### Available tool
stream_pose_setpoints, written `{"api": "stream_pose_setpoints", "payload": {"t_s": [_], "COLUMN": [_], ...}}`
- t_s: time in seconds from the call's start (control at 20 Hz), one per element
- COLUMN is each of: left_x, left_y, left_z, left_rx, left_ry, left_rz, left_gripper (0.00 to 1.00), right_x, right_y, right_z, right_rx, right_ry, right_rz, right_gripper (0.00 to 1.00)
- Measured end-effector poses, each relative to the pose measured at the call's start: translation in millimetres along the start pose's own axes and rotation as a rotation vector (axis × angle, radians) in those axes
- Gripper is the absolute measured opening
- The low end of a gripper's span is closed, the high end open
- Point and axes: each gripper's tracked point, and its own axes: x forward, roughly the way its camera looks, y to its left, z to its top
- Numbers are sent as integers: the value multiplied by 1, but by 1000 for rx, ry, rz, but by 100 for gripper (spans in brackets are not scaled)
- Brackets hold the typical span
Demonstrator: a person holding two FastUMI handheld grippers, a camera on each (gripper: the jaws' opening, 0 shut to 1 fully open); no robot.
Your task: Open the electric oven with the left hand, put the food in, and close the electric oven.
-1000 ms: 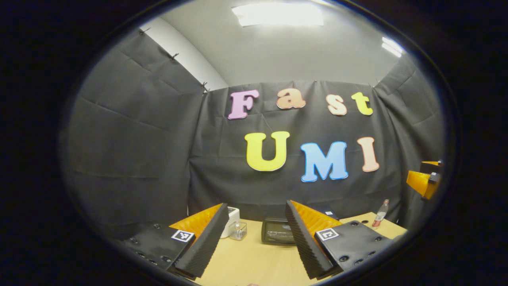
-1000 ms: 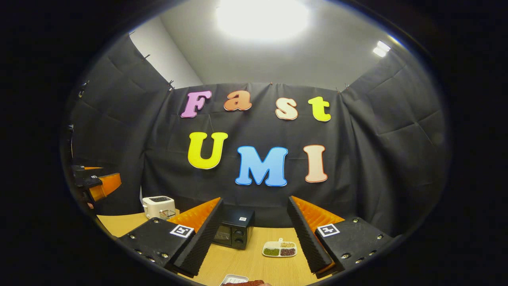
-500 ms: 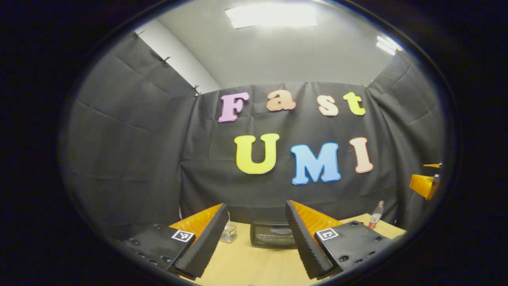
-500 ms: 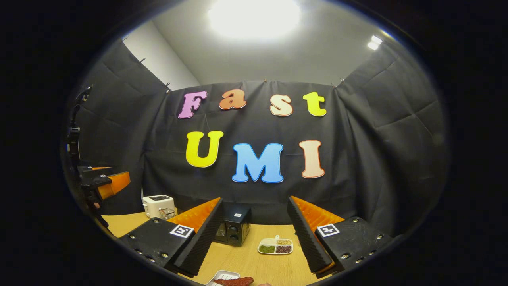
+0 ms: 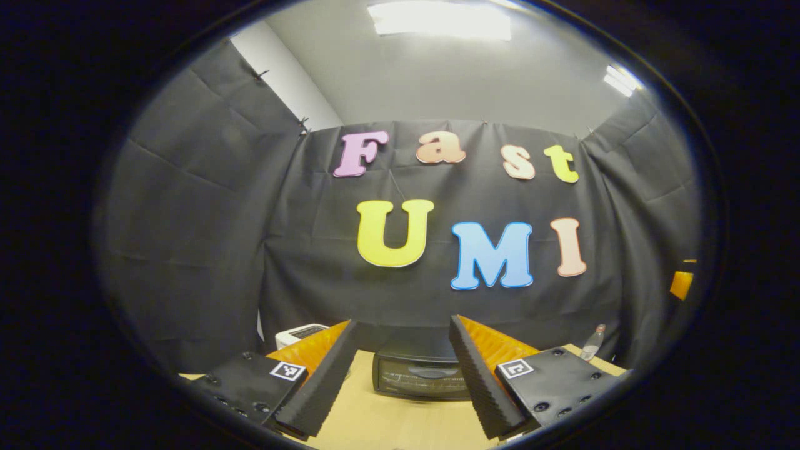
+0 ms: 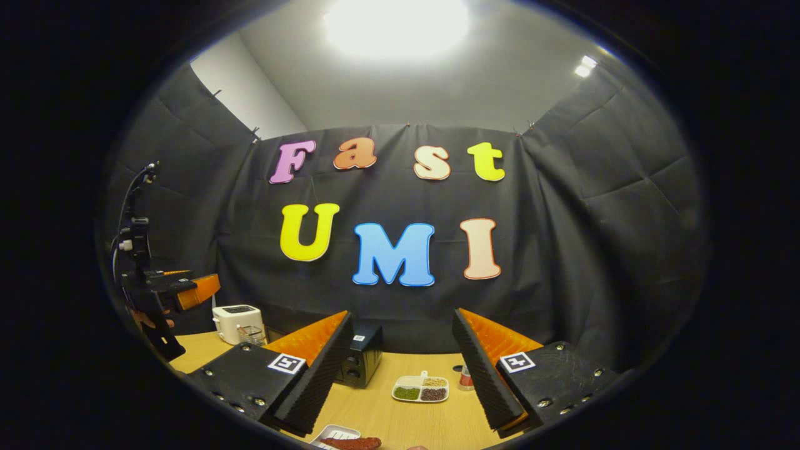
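Broadly, a wooden table (image 5: 400,412) spans the near part of both views. In the left gripper view the black electric oven (image 5: 417,374) sits at the far side of the table with its door closed, framed straight ahead between the two spread fingers of the left gripper (image 5: 400,381), well short of touching either. Those jaws are released and hold nothing. A white toaster (image 5: 299,334) stands to the far left, a small bottle (image 5: 592,342) to the far right.

In the right gripper view the right gripper (image 6: 400,378) is likewise spread apart and empty. Its left finger partly hides the oven (image 6: 359,359); a divided dish of beans (image 6: 420,389) lies farther right. At the near edge, below the gap of the jaws, a white tray (image 6: 334,434) carries the reddish food (image 6: 351,443). The other gripper (image 6: 187,290) hangs at far left beside the toaster (image 6: 236,322).
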Motion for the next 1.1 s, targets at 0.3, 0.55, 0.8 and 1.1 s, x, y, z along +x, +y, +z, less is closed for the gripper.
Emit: {"api": "stream_pose_setpoints", "payload": {"t_s": [0.3, 0.55, 0.8, 1.1], "left_x": [89, 147, 186, 205], "left_y": [-21, -47, -63, -70], "left_z": [-66, -131, -198, -250], "left_rx": [-53, -29, -19, 46], "left_ry": [86, 171, 274, 363], "left_rz": [-112, -188, -215, -211], "left_gripper": [98, 98, 96, 98], "right_x": [17, 29, 33, 32], "right_y": [-9, -14, -13, -16], "right_z": [2, -2, -11, -20], "right_rx": [4, -29, -41, -45], "right_ry": [11, 42, 85, 131], "right_rz": [-108, -193, -242, -271], "right_gripper": [97, 97, 97, 97]}}
